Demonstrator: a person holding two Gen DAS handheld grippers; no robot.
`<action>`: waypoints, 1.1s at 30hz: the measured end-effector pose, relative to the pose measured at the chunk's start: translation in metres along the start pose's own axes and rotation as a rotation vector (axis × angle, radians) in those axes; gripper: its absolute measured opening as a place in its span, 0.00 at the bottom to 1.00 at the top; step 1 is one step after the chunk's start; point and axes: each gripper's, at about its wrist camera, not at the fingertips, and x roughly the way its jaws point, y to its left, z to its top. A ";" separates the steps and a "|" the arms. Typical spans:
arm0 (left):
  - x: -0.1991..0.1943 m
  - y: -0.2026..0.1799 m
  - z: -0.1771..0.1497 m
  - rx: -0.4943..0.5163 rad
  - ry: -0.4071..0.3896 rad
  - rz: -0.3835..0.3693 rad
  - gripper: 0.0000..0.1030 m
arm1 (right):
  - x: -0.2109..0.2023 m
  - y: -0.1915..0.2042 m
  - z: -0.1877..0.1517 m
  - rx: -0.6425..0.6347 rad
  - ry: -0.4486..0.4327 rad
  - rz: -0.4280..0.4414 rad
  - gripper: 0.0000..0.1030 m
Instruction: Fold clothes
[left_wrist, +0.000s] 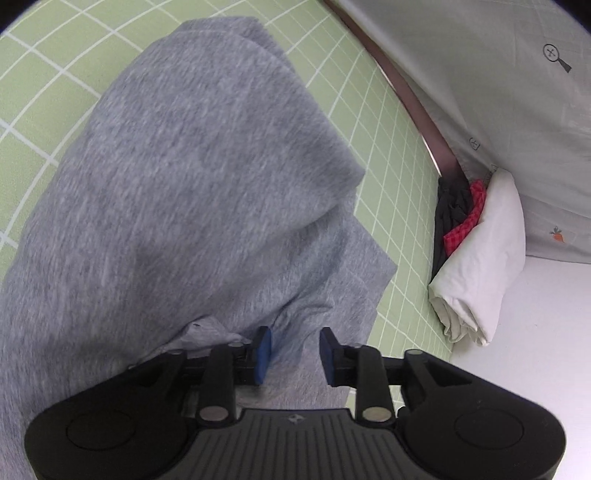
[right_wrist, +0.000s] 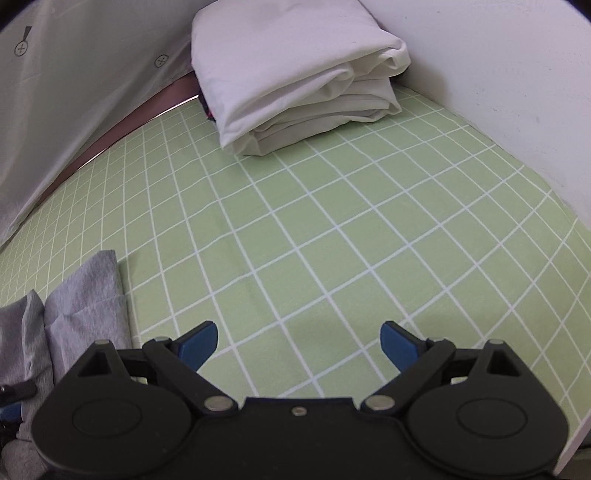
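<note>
Left wrist view, left gripper (left_wrist: 294, 350) part open over grey garment (left_wrist: 192, 177), holding nothing; right gripper (right_wrist: 299, 345) wide open — empty, above green checked sheet (right_wrist: 332, 229), white folded pile (right_wrist: 295, 74) beyond

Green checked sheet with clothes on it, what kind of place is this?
Probably a bed in a bedroom corner: a light green grid-patterned sheet covers a soft surface beside a white wall, with a stack of folded white fabric and a grey knit garment lying on it.
</note>
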 end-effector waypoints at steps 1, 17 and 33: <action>-0.004 -0.003 -0.002 0.005 -0.009 -0.011 0.54 | -0.002 0.002 -0.002 -0.011 0.002 0.006 0.93; -0.107 -0.029 -0.052 0.277 -0.251 0.122 0.85 | -0.026 0.035 -0.044 -0.147 0.043 0.076 0.93; -0.156 0.032 -0.008 0.253 -0.307 0.382 0.85 | -0.017 0.152 -0.032 -0.200 0.038 0.203 0.93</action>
